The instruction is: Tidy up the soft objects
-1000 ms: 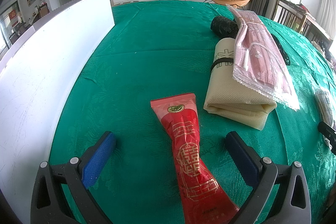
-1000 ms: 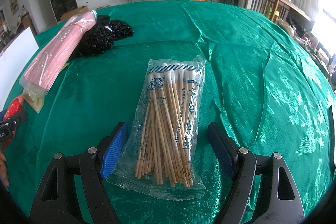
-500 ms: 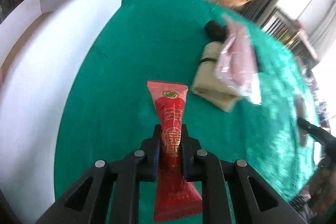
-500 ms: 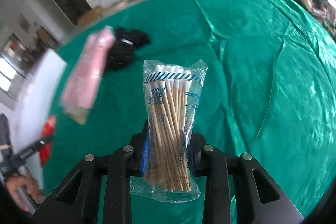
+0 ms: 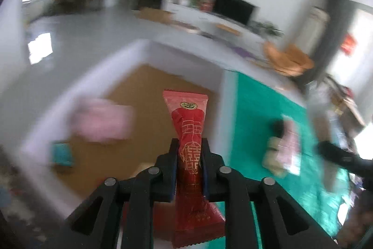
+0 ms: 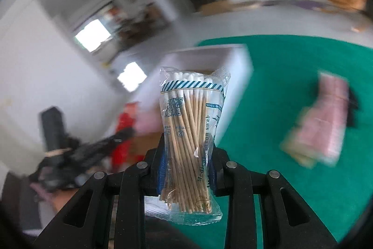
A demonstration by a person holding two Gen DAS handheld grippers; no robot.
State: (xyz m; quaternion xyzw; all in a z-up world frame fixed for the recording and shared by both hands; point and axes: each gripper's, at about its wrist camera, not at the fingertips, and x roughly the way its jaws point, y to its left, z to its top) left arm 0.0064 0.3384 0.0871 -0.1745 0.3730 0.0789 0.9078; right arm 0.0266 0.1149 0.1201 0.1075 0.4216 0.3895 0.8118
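A white box (image 5: 149, 55) with a brown floor stands at the left edge of the green table (image 5: 256, 113); a blurred pink item (image 5: 102, 123) and a teal one (image 5: 61, 153) already lie inside. A pink pack on a beige roll (image 6: 324, 118) waits mid-table. The left gripper (image 5: 189, 155), clamped on the red packet (image 5: 189, 144), hangs over the box. The right gripper (image 6: 186, 160) pinches the cotton swab bag (image 6: 191, 132), short of the box.
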